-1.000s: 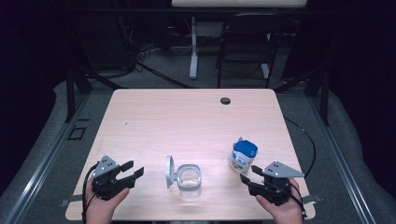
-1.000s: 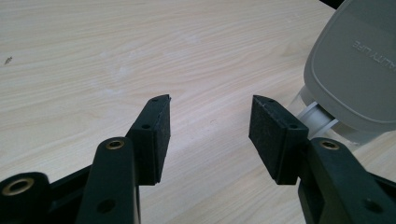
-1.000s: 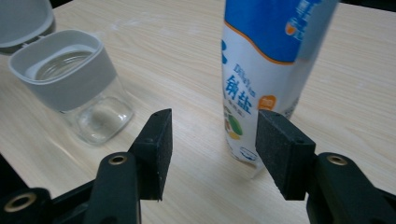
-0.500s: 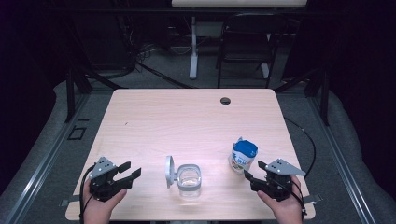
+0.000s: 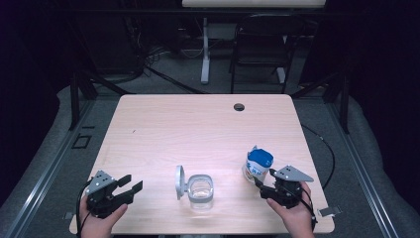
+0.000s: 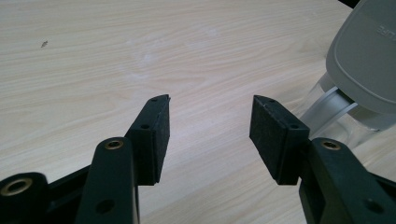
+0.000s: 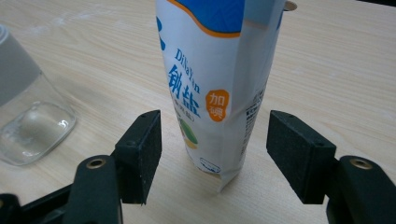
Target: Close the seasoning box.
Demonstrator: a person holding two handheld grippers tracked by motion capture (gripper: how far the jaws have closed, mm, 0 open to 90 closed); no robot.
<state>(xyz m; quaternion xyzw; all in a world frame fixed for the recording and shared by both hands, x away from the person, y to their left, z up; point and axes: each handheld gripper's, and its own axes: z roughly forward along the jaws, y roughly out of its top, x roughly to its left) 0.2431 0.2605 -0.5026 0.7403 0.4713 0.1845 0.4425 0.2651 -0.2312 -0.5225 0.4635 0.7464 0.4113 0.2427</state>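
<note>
A white and blue salt bag (image 5: 258,165) (image 7: 210,70) stands upright on the table's right front. My right gripper (image 5: 258,187) (image 7: 212,154) sits low just behind it. Its jaws have just been opening and now stand wide, with the bag's lower part between the pads, untouched on both sides. A clear jar (image 5: 200,191) (image 7: 32,126) with its grey hinged lid (image 5: 179,182) (image 6: 369,60) flipped open stands at the front middle. My left gripper (image 5: 134,181) (image 6: 210,135) rests open and holds nothing at the front left, pointing toward the jar.
The light wooden table (image 5: 198,129) has a dark cable hole (image 5: 239,106) near its far edge. A chair (image 5: 262,44) and a desk leg (image 5: 205,54) stand on the dark floor beyond. Cables trail from both grippers.
My right gripper has crept forward and down toward the salt bag, and its jaws have spread wider around it. The left gripper has stayed put.
</note>
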